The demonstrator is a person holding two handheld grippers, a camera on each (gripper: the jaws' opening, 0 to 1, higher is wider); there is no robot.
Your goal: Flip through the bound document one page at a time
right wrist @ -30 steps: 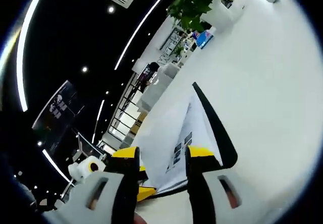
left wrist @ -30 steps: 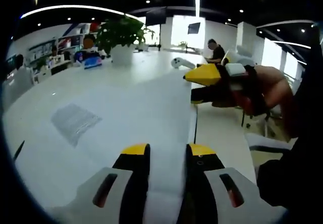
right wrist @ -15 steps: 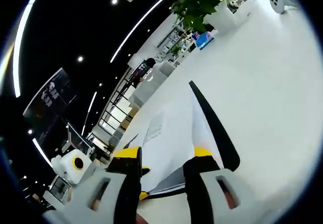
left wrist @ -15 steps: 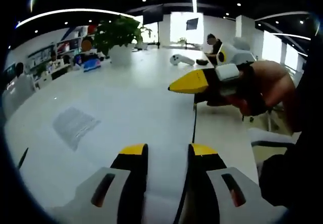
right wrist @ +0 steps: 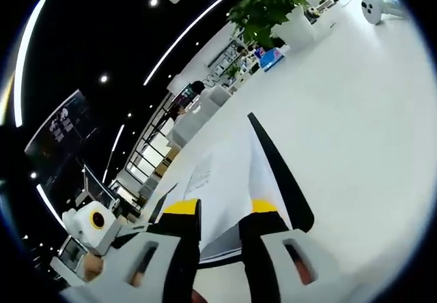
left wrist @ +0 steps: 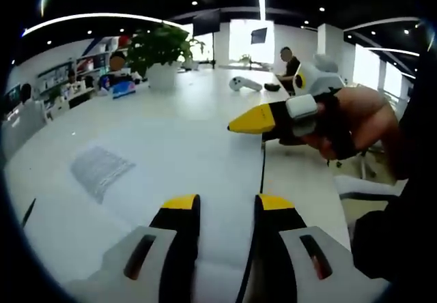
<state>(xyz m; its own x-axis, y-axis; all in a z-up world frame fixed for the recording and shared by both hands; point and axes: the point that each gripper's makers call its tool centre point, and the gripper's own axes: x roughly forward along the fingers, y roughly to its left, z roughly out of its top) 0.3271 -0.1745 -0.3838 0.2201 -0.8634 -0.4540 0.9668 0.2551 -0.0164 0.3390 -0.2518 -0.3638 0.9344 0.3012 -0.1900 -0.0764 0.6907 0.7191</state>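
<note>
The bound document (left wrist: pixel 198 146) lies open on the white table (left wrist: pixel 171 102), its black spine (left wrist: pixel 263 170) running toward me. A grey block of print (left wrist: pixel 99 168) shows on its left page. My left gripper (left wrist: pixel 225 204) sits low over the near edge, jaws apart, with white paper between them. The right gripper (left wrist: pixel 235 125), held by a hand (left wrist: pixel 362 122), hovers above the spine. In the right gripper view, my right gripper (right wrist: pixel 218 207) has its jaws drawn close on a white page (right wrist: pixel 225 170) beside the black spine (right wrist: pixel 280 173). The left gripper's casing (right wrist: pixel 92 224) shows at lower left.
A potted plant (left wrist: pixel 164 50) (right wrist: pixel 270 3), a blue item (left wrist: pixel 125 84) and a white device (left wrist: pixel 246 82) (right wrist: pixel 375 6) stand at the table's far end, where a person (left wrist: pixel 290 61) sits. The table edge and a chair (left wrist: pixel 358 194) lie to the right.
The right gripper's jaws have narrowed around the page. In the left gripper view it has come forward and left over the spine. The left gripper has hardly moved.
</note>
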